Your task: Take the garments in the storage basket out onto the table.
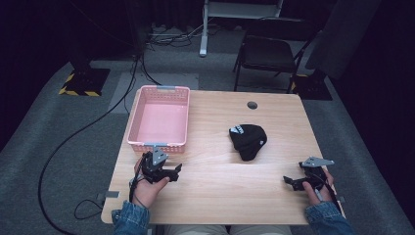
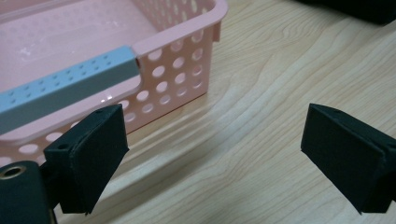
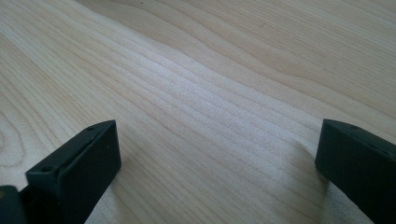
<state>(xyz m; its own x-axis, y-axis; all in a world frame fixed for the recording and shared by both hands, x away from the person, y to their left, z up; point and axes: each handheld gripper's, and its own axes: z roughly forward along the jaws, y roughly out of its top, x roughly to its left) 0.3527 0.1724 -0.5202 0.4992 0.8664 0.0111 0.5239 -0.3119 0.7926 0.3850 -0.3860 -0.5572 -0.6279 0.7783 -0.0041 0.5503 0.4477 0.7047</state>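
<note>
A black knit beanie (image 1: 248, 140) with a small white label lies on the wooden table (image 1: 215, 196), right of centre. A pink perforated basket (image 1: 160, 119) with grey-blue handles stands at the table's left, empty. My left gripper (image 1: 174, 172) rests on the table just in front of the basket, held in a hand, open with nothing between its jaws. In the left gripper view (image 2: 212, 154) the basket's near corner (image 2: 177, 70) and handle (image 2: 65, 88) sit close ahead. My right gripper (image 1: 289, 181) lies near the right front edge, open over bare wood (image 3: 217, 158).
A round cable hole (image 1: 252, 105) sits near the table's far edge. Behind the table stand a black folding chair (image 1: 269, 55) and a white desk leg (image 1: 204, 29). Cables run across the grey carpet at left.
</note>
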